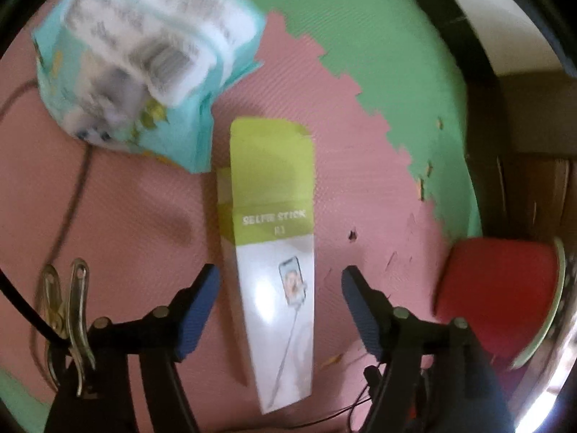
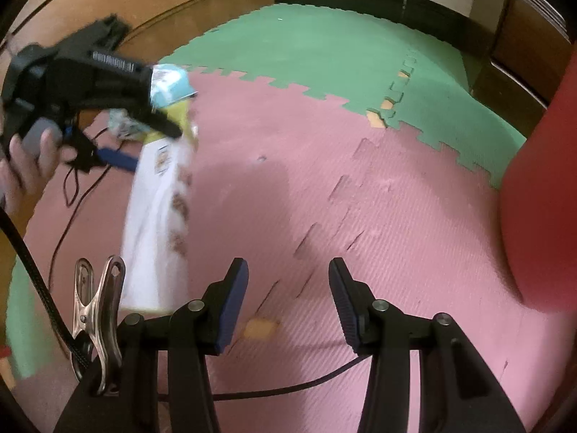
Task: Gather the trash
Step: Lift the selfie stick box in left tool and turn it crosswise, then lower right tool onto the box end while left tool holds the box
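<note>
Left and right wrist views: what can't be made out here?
- Teal packet: print lost to motion blur in the left view; in the right view the left tongs cover most of it.
- Red bin: cut off by the lens edge in both views; opening and contents unseen.
- Selfie stick box: near end hidden behind the right tongs in the right view.

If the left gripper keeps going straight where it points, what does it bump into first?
Probably the selfie stick box: it lies between the open left gripper fingers, on the pink mat. Depth is hard to judge.
</note>
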A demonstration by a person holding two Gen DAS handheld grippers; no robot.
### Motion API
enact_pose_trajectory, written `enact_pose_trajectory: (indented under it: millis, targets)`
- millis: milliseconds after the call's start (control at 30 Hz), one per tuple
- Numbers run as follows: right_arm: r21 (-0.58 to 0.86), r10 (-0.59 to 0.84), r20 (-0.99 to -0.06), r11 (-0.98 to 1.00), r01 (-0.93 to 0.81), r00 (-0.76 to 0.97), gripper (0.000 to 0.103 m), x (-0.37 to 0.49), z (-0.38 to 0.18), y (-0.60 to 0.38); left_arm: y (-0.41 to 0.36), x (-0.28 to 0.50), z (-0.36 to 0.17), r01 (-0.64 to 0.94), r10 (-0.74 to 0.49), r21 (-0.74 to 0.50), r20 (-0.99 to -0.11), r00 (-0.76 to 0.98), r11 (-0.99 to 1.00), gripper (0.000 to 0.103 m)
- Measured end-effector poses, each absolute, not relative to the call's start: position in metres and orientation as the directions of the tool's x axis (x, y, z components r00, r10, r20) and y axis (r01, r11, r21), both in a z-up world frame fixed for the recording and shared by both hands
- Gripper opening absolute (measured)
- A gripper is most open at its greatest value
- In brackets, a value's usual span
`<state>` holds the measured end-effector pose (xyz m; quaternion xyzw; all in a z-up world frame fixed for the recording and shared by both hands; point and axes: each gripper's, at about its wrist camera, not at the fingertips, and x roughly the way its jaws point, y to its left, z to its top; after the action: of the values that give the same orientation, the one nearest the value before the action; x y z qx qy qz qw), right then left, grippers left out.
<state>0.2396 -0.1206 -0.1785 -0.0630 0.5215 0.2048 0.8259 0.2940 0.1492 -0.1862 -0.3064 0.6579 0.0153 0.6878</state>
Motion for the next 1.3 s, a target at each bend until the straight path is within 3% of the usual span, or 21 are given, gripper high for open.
enact_pose_trajectory:
  millis: [300, 433, 633, 1000, 1167, 1300]
  targets:
    - [0.286, 0.465, -0.848, 0.804, -0.521, 0.252, 0.049, 0.225, -0.165, -0.081, 0.196, 0.243, -0.167, -0.464, -0.266, -0.304, -0.953, 0.147, 0.832, 0.072]
    - [0.317, 0.505, -0.846, 0.735, -0.599, 0.172, 0.058, 0.225, -0.168, -0.041, 0.2, 0.23, -0.172, -0.474, -0.254, -0.291, -0.957, 0.142, 0.831, 0.072]
    - [0.02, 0.282, -0.924, 0.711, -0.703, 0.259, 0.06, 0.216, -0.19, -0.011, 0.213, 0.225, -0.166, -0.456, -0.243, -0.283, -0.959, 0.145, 0.844, 0.072]
    - [-0.196, 0.039, -0.915, 0.828, -0.526, 0.402, 0.06, 0.254, -0.192, -0.097, 0.168, 0.252, -0.173, -0.356, -0.249, -0.288, -0.956, 0.152, 0.889, 0.072]
    - [-0.097, 0.088, -0.916, 0.898, -0.428, 0.393, 0.06, 0.265, -0.18, -0.131, 0.169, 0.249, -0.167, -0.345, -0.219, -0.273, -0.957, 0.188, 0.898, 0.072]
    - [0.141, 0.253, -0.893, 0.942, -0.303, 0.372, 0.06, 0.262, -0.164, -0.147, 0.182, 0.248, -0.156, -0.337, -0.115, -0.2, -0.96, 0.257, 0.92, 0.072]
